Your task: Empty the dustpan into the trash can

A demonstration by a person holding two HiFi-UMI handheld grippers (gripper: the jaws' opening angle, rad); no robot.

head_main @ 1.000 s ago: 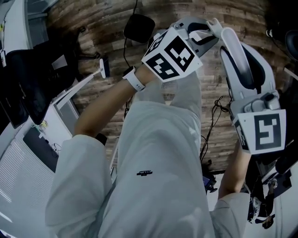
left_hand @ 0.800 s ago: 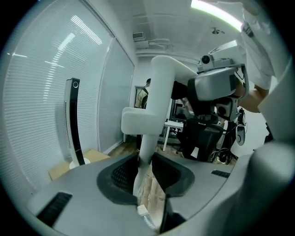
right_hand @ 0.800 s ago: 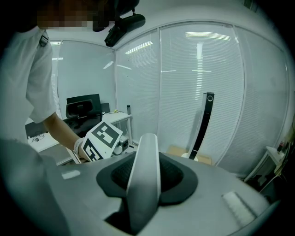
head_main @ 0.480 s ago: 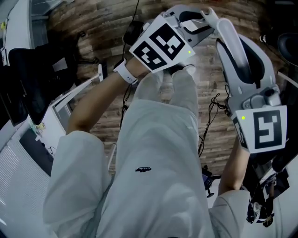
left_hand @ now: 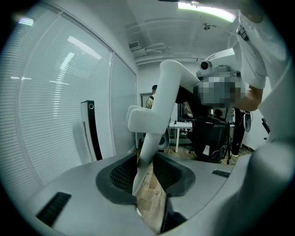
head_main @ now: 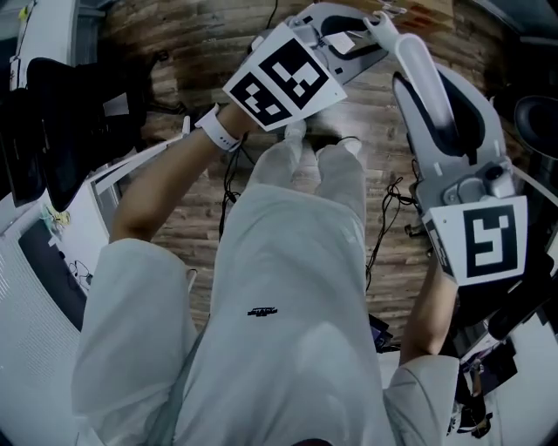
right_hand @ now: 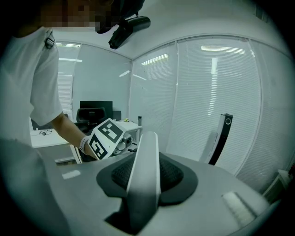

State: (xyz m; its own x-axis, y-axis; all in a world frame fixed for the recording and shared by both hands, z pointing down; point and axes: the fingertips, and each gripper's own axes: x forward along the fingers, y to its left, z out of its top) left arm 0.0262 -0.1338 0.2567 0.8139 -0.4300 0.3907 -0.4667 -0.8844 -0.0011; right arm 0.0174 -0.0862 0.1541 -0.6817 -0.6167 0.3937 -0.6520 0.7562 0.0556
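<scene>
Right now you carry the dustpan handle (left_hand: 159,110) between both tools above the wooden floor (head_main: 187,209). I judge this two-point hold steadies a long lever so the pan end can be tipped. Your right gripper (right_hand: 146,184) is clamped on the handle's near end and takes the load. Your left gripper (left_hand: 150,193), further along the handle, has just been easing its jaws apart. The handle sits between them against one pad, with floor showing beside it — a loose guide, not a clamp. The pan itself and the trash can show in no view.

Wood-plank floor (head_main: 418,52), white slatted blinds (left_hand: 41,115), black chair (head_main: 78,131), ceiling strip light (left_hand: 207,6), trailing cables (head_main: 384,226)
</scene>
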